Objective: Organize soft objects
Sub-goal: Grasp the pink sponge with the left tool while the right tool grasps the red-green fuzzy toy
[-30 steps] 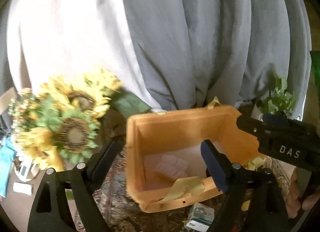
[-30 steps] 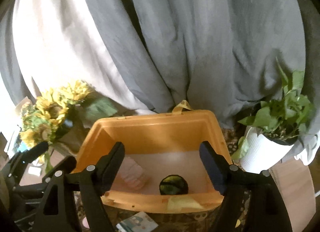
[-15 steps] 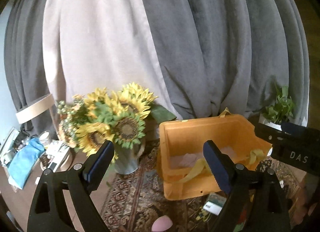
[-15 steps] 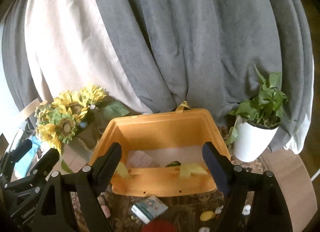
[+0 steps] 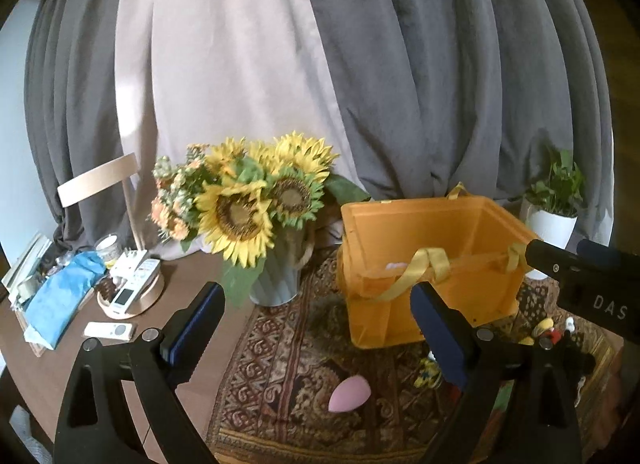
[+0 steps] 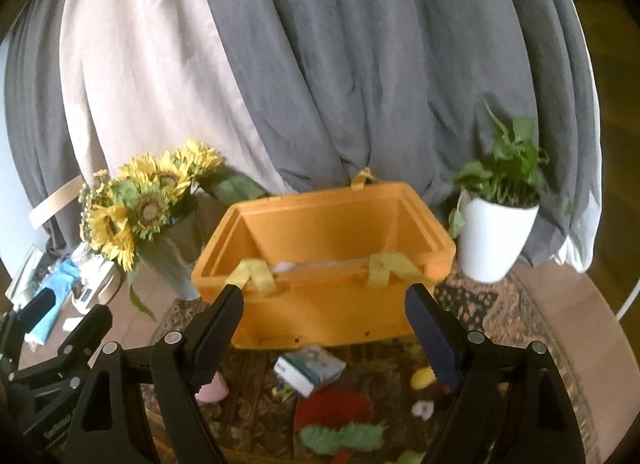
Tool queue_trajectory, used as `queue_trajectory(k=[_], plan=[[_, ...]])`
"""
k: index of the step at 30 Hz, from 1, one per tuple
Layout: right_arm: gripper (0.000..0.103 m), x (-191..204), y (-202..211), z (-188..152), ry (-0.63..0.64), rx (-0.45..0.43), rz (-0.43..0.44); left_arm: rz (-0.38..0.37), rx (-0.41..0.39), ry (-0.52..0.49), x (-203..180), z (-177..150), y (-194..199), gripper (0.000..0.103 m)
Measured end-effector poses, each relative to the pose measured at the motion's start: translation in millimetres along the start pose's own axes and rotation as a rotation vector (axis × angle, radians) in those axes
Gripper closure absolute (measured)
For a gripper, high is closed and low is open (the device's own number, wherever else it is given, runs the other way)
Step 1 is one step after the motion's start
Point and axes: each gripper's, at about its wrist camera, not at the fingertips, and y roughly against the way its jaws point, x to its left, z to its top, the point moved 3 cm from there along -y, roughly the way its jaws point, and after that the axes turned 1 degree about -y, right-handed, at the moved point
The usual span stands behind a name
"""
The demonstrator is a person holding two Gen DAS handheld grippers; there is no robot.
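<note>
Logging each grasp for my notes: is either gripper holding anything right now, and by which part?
Nothing is held. The left gripper, its jaws opening, and the right gripper both have empty fingers, short of the orange bin.

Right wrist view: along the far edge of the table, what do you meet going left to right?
Wooden chair back → sunflower bouquet in its vase → orange bin → potted green plant in a white pot.
</note>
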Motion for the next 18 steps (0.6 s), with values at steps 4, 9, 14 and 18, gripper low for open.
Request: queue_trajectory(k=[4, 9, 14, 18], plan=[[0.019, 3, 0, -18, -0.002, 0.029, -0.015, 0.007, -0.001, -0.020, 3, -14, 4, 0.007], [0.019, 2, -2, -39, -0.018, 0.070, -0.028, 0.005, -0.007, -0.037, 5, -29, 5, 0.007], [0.019, -1, -6, -58, -0.024, 0.112, -0.051, -0.025, 0.020, -0.048, 1, -43, 0, 0.007], [0.019, -3, -12, -73, -0.022, 0.157, -0.058, -0.049, 0.056, -0.056, -1, -56, -8, 0.007]])
